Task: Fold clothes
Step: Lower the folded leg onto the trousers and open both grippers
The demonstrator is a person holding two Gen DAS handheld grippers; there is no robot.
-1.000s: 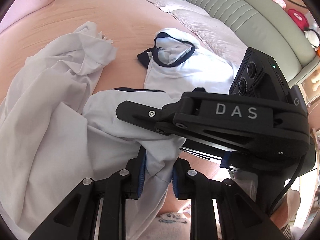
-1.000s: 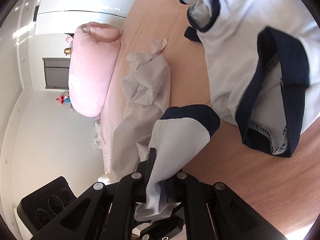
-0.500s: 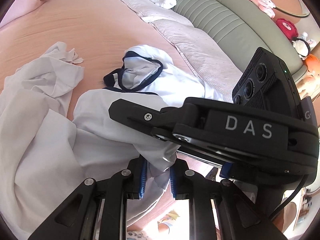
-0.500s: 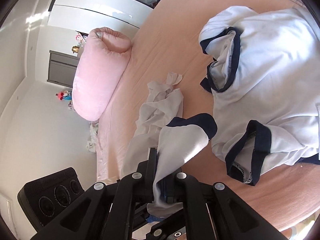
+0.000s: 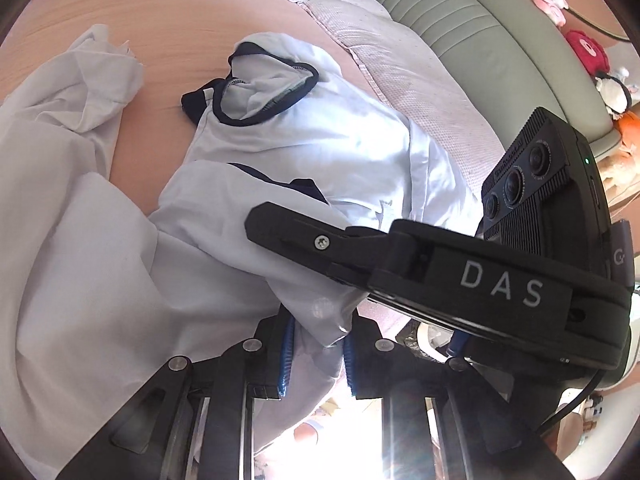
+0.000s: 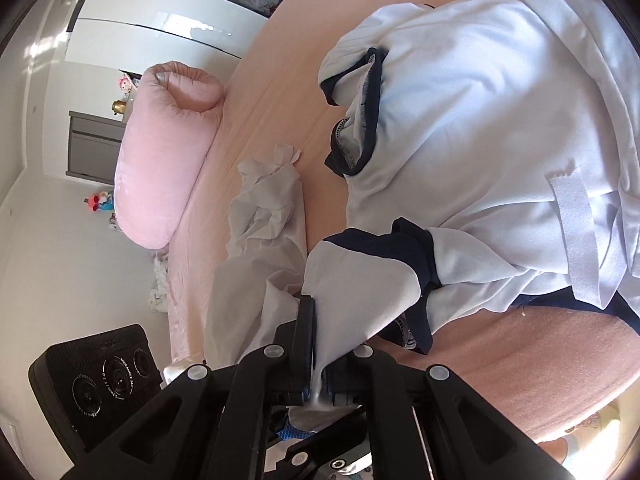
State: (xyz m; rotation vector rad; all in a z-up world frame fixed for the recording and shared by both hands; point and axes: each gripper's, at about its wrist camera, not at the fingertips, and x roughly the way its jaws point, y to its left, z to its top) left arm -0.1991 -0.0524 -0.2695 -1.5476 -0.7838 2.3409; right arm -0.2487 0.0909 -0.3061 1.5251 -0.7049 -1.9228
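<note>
Now both claws have hold of the same white shirt with navy trim (image 5: 304, 148), which lies spread over the pink bed (image 5: 188, 20). The left claw (image 5: 318, 350) has its blue pads nearly together, with a bunch of the shirt's white cloth pinched between them; its jaws are opening a little at this moment, and the cloth is between them. The right claw (image 6: 318, 376) is pressed fully together on the edge of a sleeve (image 6: 360, 280) with a navy cuff, and the sleeve is lifted a little from the bed. In the left wrist view the right claw's black body crosses the picture just above the left claw. The shirt's neck opening (image 6: 356, 120) faces a crumpled white garment (image 6: 264, 208) that lies just beside the shirt on the bed. A long pink pillow (image 6: 160, 152) rests at the bed's edge, well apart from the shirt. A green padded headboard (image 5: 460, 12) stands behind the bed.
</note>
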